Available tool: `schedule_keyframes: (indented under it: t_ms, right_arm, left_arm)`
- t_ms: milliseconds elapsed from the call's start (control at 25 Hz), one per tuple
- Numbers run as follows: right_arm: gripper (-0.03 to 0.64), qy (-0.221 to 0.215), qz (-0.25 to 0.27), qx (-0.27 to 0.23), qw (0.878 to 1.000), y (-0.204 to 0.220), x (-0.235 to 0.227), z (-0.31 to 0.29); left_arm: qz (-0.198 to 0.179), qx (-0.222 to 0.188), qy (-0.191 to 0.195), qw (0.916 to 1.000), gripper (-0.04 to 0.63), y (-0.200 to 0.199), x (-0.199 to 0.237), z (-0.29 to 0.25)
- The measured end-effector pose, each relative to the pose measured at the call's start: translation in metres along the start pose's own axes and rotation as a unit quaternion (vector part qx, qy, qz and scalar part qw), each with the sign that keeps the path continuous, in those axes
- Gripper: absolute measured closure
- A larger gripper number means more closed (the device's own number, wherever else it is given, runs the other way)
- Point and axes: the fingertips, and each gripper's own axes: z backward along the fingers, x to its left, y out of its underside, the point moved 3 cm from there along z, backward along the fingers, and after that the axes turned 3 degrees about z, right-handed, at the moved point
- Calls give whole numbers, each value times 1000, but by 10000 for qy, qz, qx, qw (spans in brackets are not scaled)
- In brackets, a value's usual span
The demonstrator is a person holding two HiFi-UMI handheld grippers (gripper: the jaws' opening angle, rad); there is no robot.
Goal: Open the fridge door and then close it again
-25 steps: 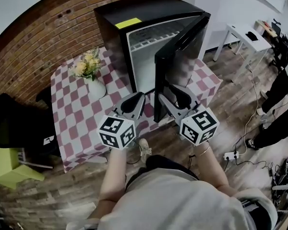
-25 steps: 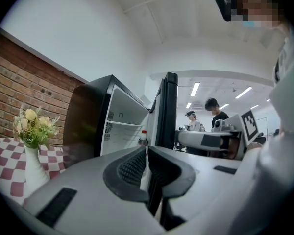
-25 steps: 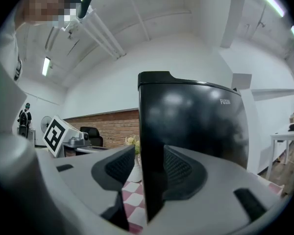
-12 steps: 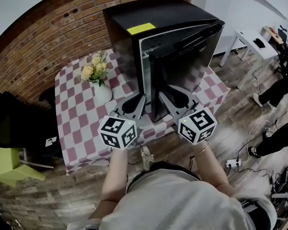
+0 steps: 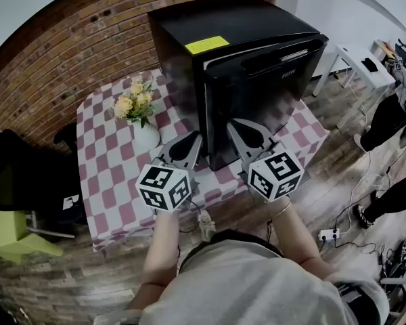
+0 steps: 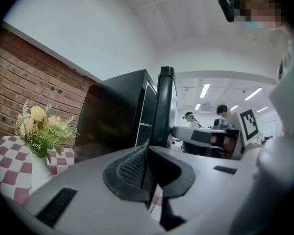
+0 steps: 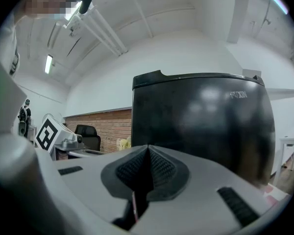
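A black mini fridge with a yellow sticker stands on a table under a checked cloth. Its door is swung almost to, and the left gripper view still shows a narrow gap beside the door edge. My right gripper sits low at the door's glossy front; its jaws have just been closing and now stand shut with nothing between them. My left gripper is shut and empty, level, near the door's free edge. Whether either gripper touches the door is unclear.
A white vase of yellow flowers stands on the cloth left of the fridge. A brick wall runs behind. There is a black chair at the left, a white desk and a person at the right, and a power strip on the wooden floor.
The fridge door has swung from wide open to nearly closed. Both grippers have moved forward towards the fridge. The right gripper's jaws have closed.
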Motion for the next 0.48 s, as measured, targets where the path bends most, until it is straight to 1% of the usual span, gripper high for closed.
schedule_keyframes:
  t_ms: [240,480]
  right_arm:
    - [617,-5,-34,-38,10000,1,-4,-17]
    - [617,-20,-67,-20,10000,6,-4,-29]
  left_arm:
    - [13,83,-104,9999,577,3,15,-6]
    - [26,122,-92,9999,577,4,27,-10]
